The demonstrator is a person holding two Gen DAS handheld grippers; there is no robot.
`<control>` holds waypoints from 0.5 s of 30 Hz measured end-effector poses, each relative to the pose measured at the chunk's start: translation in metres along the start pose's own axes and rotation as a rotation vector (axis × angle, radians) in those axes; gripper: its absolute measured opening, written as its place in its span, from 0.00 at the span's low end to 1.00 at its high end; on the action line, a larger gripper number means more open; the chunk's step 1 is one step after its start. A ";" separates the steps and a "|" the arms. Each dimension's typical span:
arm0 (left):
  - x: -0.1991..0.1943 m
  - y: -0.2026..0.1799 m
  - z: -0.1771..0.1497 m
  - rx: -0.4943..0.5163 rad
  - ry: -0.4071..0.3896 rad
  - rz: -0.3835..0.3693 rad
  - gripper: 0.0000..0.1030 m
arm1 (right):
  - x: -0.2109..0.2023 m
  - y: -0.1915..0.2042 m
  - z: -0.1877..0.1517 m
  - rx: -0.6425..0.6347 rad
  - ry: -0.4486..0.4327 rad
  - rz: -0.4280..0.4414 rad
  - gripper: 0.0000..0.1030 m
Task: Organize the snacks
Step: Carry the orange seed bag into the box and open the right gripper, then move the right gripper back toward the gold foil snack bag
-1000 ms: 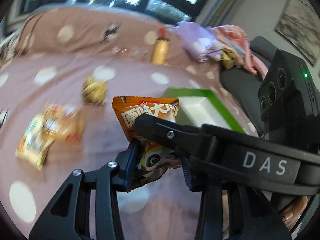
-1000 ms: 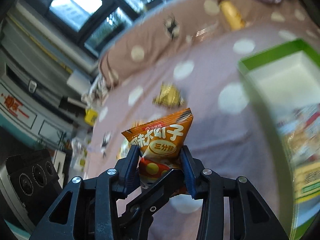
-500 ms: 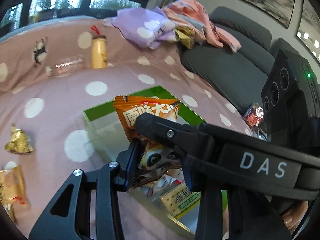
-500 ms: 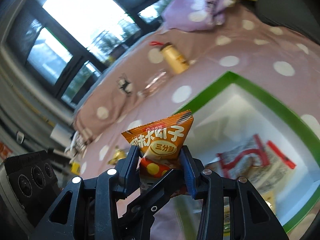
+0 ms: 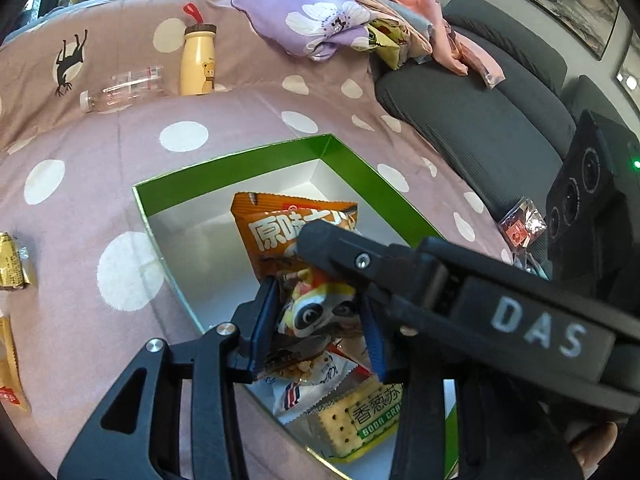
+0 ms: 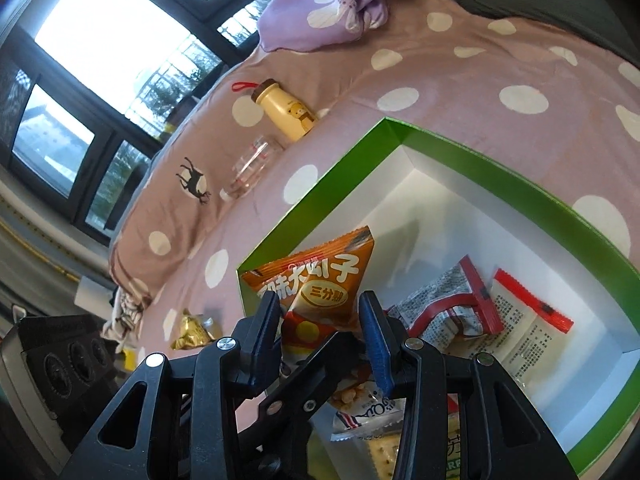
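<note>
Two claws share one orange snack packet above a green-rimmed box that lies on a dotted bedspread.

Progress: several packets already lie in the box, just below and to the right of the claws, among them a cracker packet and two red-trimmed wrappers. Outside it, well to the left of the left claw, a gold-wrapped snack and another packet at the picture's edge are not yet stowed; a small red packet lies to the right by the grey sofa. The task reads as partly done, with the present packet about to be added.

Claw state: the left claw has its jaws around the packet's lower, printed end; they have just been opening a little, and whether the pads truly press cannot be told. The right claw pinches the packet's upper half, its jaws pressed in on the foil.

Pose: both claws tilt downward over the box interior, the right one crossing in front of the left camera. A yellow bottle and a clear bottle stand and lie far beyond the box.
</note>
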State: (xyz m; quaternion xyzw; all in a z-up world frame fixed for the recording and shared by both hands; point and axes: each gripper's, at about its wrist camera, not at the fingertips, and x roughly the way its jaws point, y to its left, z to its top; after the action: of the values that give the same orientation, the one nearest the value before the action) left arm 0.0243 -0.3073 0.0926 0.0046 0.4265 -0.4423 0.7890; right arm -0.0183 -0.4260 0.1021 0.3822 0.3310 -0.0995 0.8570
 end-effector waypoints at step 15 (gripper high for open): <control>-0.103 0.048 -0.034 -0.084 -0.148 0.152 0.87 | -0.019 0.020 -0.008 -0.053 -0.088 -0.046 0.64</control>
State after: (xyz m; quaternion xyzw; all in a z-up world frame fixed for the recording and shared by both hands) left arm 0.0103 -0.1929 0.1231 -0.0288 0.3835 -0.3622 0.8491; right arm -0.0279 -0.4078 0.1222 0.3467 0.3045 -0.1271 0.8780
